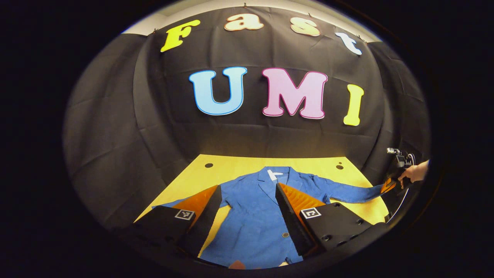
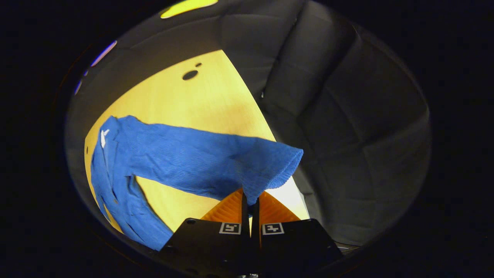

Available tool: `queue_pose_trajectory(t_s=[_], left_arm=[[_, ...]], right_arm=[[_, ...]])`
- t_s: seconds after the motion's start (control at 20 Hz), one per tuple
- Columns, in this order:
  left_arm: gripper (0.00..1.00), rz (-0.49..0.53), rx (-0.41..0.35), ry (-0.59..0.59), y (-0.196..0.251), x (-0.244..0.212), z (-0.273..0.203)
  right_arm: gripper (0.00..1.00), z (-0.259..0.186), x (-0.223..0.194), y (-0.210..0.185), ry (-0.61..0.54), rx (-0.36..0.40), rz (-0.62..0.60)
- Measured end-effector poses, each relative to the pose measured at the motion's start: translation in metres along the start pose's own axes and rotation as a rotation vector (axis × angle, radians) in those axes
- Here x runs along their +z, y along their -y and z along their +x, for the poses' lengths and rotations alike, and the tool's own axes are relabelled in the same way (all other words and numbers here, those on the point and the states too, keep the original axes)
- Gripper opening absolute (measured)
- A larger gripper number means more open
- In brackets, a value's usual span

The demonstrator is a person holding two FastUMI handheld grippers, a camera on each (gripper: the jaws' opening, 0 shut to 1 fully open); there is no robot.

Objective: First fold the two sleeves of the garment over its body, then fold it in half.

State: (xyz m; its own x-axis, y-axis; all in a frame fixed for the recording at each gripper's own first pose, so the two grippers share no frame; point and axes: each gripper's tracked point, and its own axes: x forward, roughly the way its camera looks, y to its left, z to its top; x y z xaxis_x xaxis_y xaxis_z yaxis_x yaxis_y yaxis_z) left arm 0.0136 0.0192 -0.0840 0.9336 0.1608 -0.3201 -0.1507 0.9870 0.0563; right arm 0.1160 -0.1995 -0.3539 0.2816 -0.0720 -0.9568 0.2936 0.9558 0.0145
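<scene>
A blue jacket (image 1: 254, 216) is lying flat on the yellow table (image 1: 239, 164), collar toward the booth wall, its front facing up with 1 button showing. The left gripper (image 1: 247, 200) is hovering above the jacket's body with its 2 fingers spread wide and nothing between them. The right gripper (image 2: 251, 200) is pinching the cuff end of 1 sleeve (image 2: 216, 164), both orange fingers pressing on the cloth at the table's edge. That sleeve is stretching straight out from the jacket's shoulder. A hand (image 1: 413, 173) is holding the right gripper beyond the sleeve's end.
</scene>
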Motion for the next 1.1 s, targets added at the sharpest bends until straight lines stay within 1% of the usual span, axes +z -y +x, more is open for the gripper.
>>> queue_pose_trajectory(t_s=[0.15, 0.25, 0.35, 0.45, 0.55, 0.65, 0.7, 0.75, 0.9, 1.0, 1.05, 1.1], left_arm=[[0.82, -0.033, 0.000, 0.032, -0.024, 0.001, 0.002], [0.82, -0.082, -0.005, 0.045, -0.039, -0.002, 0.004], [0.83, -0.139, -0.012, 0.062, -0.053, -0.004, 0.002], [0.82, -0.181, -0.001, 0.067, -0.068, -0.009, 0.003], [0.82, -0.220, 0.009, 0.071, -0.084, -0.011, 0.003], [0.82, -0.253, 0.017, 0.086, -0.099, -0.012, -0.003], [0.82, -0.262, 0.023, 0.094, -0.108, -0.012, -0.004], [0.82, -0.263, 0.034, 0.096, -0.117, -0.012, -0.006], [0.82, -0.243, 0.084, 0.087, -0.144, -0.022, -0.015], [0.82, -0.243, 0.109, 0.084, -0.160, -0.027, -0.021], [0.82, -0.245, 0.118, 0.077, -0.168, -0.030, -0.025], [0.82, -0.245, 0.126, 0.068, -0.176, -0.037, -0.030]], right_arm=[[0.06, -0.056, 0.022, -0.037, 0.069, 0.025, -0.015], [0.05, -0.096, 0.037, -0.064, 0.118, 0.044, -0.033], [0.06, -0.133, 0.062, -0.096, 0.201, 0.057, -0.064], [0.05, -0.168, 0.081, -0.141, 0.262, 0.086, -0.099], [0.05, -0.197, 0.092, -0.200, 0.298, 0.149, -0.126], [0.05, -0.215, 0.092, -0.260, 0.326, 0.206, -0.159], [0.05, -0.219, 0.089, -0.292, 0.343, 0.237, -0.179], [0.05, -0.221, 0.080, -0.332, 0.339, 0.279, -0.193], [0.05, -0.206, 0.039, -0.433, 0.301, 0.398, -0.231], [0.05, -0.191, 0.016, -0.506, 0.259, 0.554, -0.262], [0.05, -0.180, -0.004, -0.538, 0.225, 0.622, -0.278], [0.04, -0.163, -0.023, -0.561, 0.198, 0.645, -0.296]])
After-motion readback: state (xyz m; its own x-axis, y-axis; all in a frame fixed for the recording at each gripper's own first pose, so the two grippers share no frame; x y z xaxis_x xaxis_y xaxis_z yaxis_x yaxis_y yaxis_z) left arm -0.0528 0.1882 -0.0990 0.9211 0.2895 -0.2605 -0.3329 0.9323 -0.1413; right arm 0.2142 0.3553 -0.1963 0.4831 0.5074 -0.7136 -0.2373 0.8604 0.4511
